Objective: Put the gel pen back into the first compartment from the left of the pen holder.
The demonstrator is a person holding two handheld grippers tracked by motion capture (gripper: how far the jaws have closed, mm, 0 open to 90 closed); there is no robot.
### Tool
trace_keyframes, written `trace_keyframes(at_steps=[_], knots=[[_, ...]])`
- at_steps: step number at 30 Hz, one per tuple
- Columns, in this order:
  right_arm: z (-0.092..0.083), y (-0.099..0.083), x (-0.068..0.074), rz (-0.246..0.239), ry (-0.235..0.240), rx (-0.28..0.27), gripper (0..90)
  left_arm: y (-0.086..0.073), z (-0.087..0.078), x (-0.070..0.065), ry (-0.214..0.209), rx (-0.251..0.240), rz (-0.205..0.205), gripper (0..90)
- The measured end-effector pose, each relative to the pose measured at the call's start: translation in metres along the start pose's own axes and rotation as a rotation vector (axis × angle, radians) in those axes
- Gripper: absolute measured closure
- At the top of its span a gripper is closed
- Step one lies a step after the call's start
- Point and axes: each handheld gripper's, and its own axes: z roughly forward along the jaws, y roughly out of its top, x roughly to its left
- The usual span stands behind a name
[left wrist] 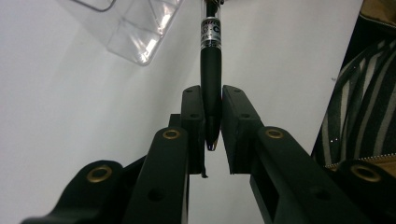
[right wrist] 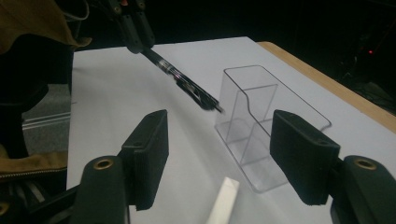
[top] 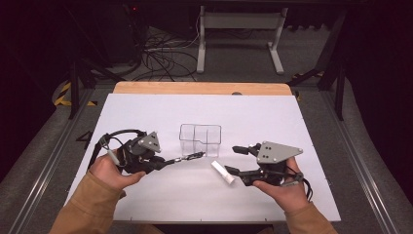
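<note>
Near the table's [top: 146,105] middle, your left gripper [top: 171,161] is clamping a pen [top: 191,157] beside the clear holder [top: 200,140]; your right gripper [top: 233,160] is gaping, empty.

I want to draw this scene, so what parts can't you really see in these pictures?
- Pen: left gripper view, far end cut off by the top edge; its label is too blurred to read.
- Clear holder: left gripper view, cut by the top edge.
- White stick: right gripper view, near end cut by the bottom edge.
- Pen's gripped end: high view, hidden inside the left gripper.
</note>
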Motion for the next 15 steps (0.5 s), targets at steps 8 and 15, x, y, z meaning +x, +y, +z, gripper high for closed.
trace_keyframes(at_steps=[8, 15], knots=[[0.034, 0.018, 0.009, -0.1, 0.079, 0.047, 40.2, 0.019, 0.013, -0.01, -0.041, 0.015, 0.055, 80.3], [0.056, 0.024, 0.013, -0.151, 0.12, 0.115, 42.7, 0.03, 0.02, -0.015, -0.065, 0.018, 0.085, 80.3]])
